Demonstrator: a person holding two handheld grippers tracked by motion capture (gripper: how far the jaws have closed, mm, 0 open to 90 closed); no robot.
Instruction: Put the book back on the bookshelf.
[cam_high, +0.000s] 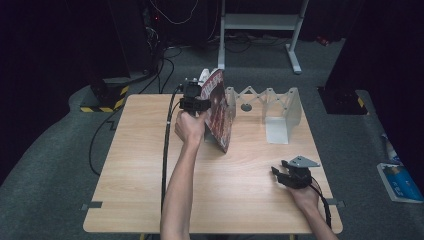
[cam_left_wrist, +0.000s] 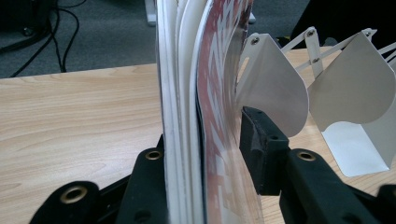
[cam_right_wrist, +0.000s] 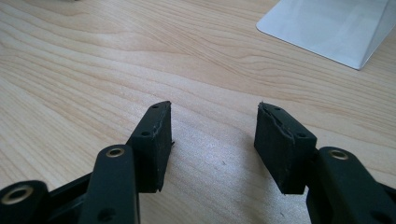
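1. The magazine (cam_left_wrist: 205, 116) stands on edge between the left gripper (cam_left_wrist: 203, 140) jaws; one jaw touches its pages, the other pad stands just off its cover
2. A white folding rack (cam_left_wrist: 275, 88) is just beside that gripper
3. The right gripper (cam_right_wrist: 212, 140) rests with jaws apart over the bare table (cam_right_wrist: 93, 70)

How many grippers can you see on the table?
2. The left gripper is at the far side of the table, around an upright magazine beside the white rack. The right gripper rests near the table's right front, open with nothing between.
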